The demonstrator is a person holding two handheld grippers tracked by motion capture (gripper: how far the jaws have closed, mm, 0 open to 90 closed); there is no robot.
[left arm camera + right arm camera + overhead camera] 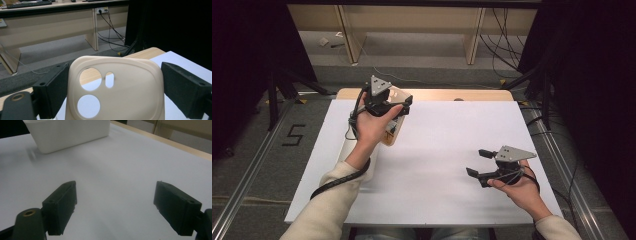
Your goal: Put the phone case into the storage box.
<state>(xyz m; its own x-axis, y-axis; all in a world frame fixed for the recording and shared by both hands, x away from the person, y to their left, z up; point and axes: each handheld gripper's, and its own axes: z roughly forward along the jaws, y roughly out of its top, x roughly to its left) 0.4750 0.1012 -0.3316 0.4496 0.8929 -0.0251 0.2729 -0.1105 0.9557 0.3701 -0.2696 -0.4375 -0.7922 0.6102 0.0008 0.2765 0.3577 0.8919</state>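
High view looks down; both gripper views skim close (sharing white table [437, 150]).

The cream phone case [117, 87] between my left gripper [404, 106] jaws reads as soft moulded plastic or silicone: matt, smooth, with rounded edges around its camera cut-outs. My jaw pads [183, 87] are black, with a fine grainy, foam-like texture and no shine. The grey three-cornered plate [379, 84] on top of the left gripper looks like flat, dull metal or hard plastic; which one I cannot tell. The white sheet [447, 150] covering the table is matt and smooth, like paper or laminate. The light wooden table edge [482, 95] shows a pale grain with low sheen. The white rectangular bin [67, 133] looks like smooth plastic, slightly satin.
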